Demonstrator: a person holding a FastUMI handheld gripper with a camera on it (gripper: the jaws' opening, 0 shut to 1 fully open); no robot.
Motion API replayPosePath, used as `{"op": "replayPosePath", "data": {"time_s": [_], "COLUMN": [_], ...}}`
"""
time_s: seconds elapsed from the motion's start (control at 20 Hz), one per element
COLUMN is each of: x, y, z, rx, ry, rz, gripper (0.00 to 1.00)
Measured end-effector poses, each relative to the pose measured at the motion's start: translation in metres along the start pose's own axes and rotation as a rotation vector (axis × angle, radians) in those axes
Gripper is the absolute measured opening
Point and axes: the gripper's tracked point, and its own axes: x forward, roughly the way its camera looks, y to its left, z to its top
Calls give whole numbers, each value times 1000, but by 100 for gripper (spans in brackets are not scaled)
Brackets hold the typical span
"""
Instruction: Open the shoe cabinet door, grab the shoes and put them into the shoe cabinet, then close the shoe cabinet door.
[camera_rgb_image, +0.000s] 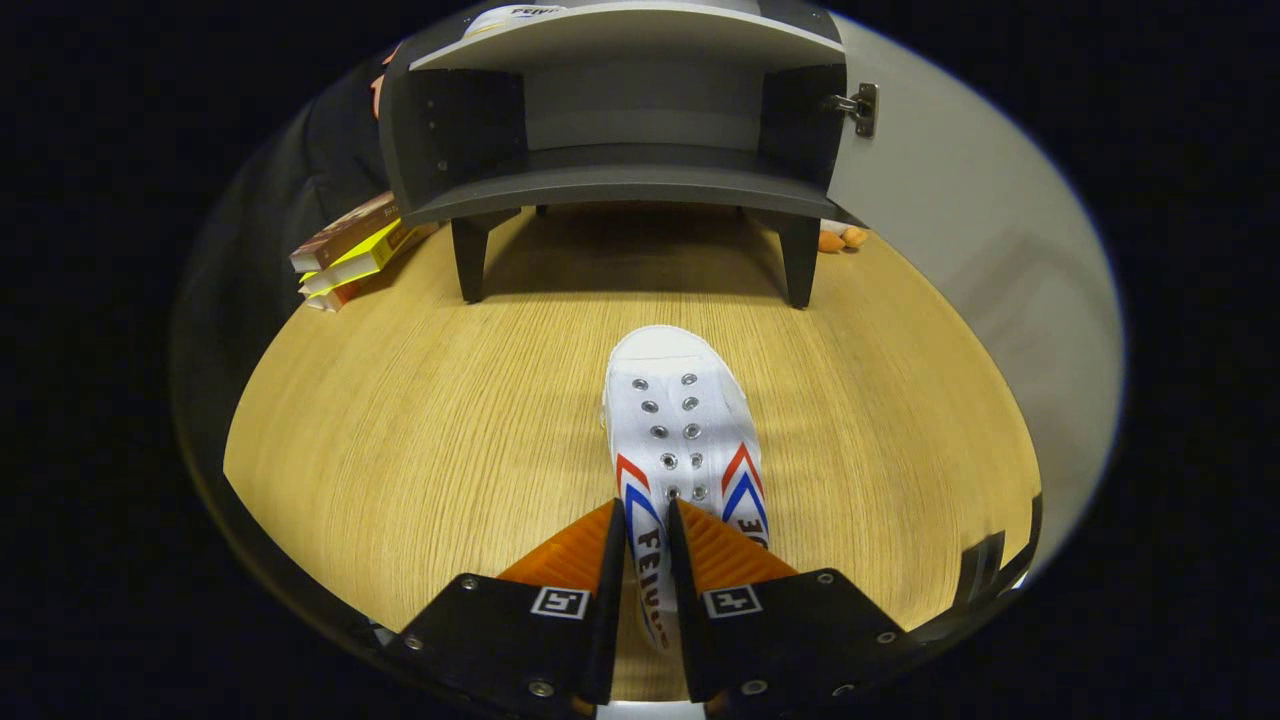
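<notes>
A stack of books (345, 255) lies on the wooden table (420, 430) — two small orange objects (842, 239) sit well apart from it.

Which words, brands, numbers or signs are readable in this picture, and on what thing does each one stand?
"FEI": on the white shoe, on the side pinched between the closed fingers of the gripper; further letters are hidden.
Print on the white item atop the shoe cabinet: too blurred.
Books beside the cabinet: too small.
Square markers on the gripper: patterns, no words.
</notes>
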Motion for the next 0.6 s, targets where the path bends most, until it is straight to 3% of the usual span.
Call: {"op": "replayPosePath", "data": {"time_s": [0.2,0.35,0.6], "x": [2,2,-4], "y": [2,4,3], "z": [0,-1,15], "rx": [7,8,29], "ry": [5,-2,-53], "rz": [24,34,24], "gripper": [17,3,0]}}
